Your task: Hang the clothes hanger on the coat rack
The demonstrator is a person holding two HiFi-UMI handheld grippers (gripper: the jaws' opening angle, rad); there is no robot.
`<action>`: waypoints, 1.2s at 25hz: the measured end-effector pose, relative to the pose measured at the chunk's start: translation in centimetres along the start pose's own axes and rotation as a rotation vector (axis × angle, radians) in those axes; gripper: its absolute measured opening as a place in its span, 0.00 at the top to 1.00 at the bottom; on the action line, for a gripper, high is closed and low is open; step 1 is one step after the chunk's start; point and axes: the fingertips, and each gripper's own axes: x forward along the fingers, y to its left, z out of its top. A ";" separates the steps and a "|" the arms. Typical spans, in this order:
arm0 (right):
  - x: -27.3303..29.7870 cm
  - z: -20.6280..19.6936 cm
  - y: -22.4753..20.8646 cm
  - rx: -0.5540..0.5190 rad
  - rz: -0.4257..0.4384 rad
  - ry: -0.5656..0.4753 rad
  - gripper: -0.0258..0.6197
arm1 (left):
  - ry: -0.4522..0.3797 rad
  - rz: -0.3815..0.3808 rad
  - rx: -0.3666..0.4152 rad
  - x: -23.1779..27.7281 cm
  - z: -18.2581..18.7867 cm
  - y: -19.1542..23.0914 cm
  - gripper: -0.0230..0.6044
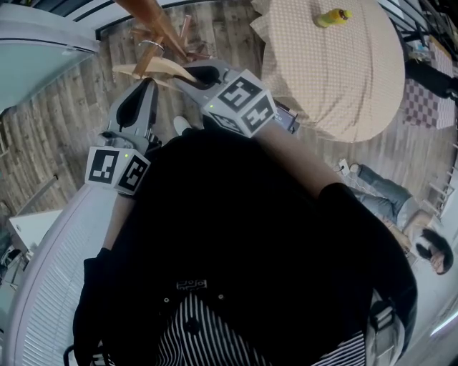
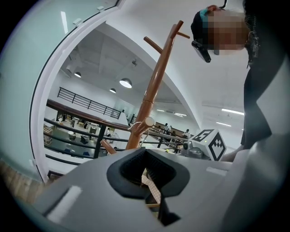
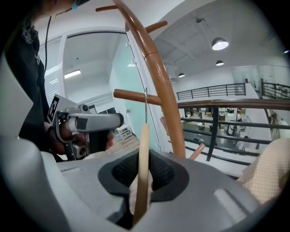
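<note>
The brown wooden coat rack (image 1: 159, 25) stands just ahead of me, and its pole (image 3: 164, 90) fills the middle of the right gripper view. The pale wooden clothes hanger (image 1: 159, 69) lies across in front of it. My right gripper (image 3: 141, 181) is shut on the hanger (image 3: 143, 158), which shows edge-on between the pads. The hanger's metal hook (image 3: 146, 108) rises to a side peg (image 3: 133, 96); I cannot tell whether it rests on the peg. My left gripper (image 1: 145, 86) hovers beside the hanger's left end, its jaws together with nothing held. The rack pole (image 2: 152, 97) is close in front of it.
A round table with a checked cloth (image 1: 336, 86) and a yellow bottle (image 1: 333, 17) stands at the right. A person (image 1: 404, 214) sits on the floor at the far right. A white curved ledge (image 1: 43, 271) and a glass wall (image 1: 36, 71) lie at the left.
</note>
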 end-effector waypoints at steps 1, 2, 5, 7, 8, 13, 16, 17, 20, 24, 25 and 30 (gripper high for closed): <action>0.1 -0.3 -0.1 0.008 -0.005 0.010 0.87 | 0.002 -0.003 0.001 0.1 -0.1 0.0 0.96; 0.1 -0.5 -0.2 0.020 -0.009 0.016 0.87 | 0.004 -0.006 0.002 0.1 -0.1 -0.1 0.96; 0.2 -0.9 -0.2 0.042 -0.018 0.021 0.87 | 0.007 -0.014 -0.001 0.0 -0.2 -0.2 0.96; 0.2 -1.2 -0.1 0.043 -0.023 0.025 0.87 | 0.008 -0.018 -0.002 -0.2 -0.3 -0.3 0.96; 0.3 -1.4 -0.1 0.042 -0.025 0.025 0.87 | 0.009 -0.020 -0.001 -0.3 -0.4 -0.3 0.96; 0.7 -1.6 -1.1 0.043 -0.076 0.032 0.87 | 0.011 -0.022 -0.005 -0.9 -0.5 0.0 0.96; 0.7 -1.7 -1.7 0.035 -0.127 0.032 0.87 | 0.012 -0.027 -0.010 -1.1 -0.6 0.3 0.96; 0.8 -1.7 -1.8 0.031 -0.141 0.033 0.87 | 0.013 -0.029 -0.012 -1.1 -0.6 0.3 0.96; 1.0 -1.6 -1.8 0.023 -0.159 0.038 0.86 | 0.009 -0.032 -0.015 -0.9 -0.3 0.5 0.96; 0.8 -1.8 -1.8 0.013 -0.149 0.037 0.86 | -0.002 -0.031 -0.011 -0.6 -0.3 0.2 0.96; 0.6 -1.7 -1.7 0.012 -0.144 0.034 0.86 | -0.003 -0.030 -0.010 -0.5 -0.3 0.1 0.96; -0.6 -0.7 -1.8 0.017 -0.118 -0.009 0.72 | -0.008 -0.014 -0.009 0.1 -0.3 -0.3 0.96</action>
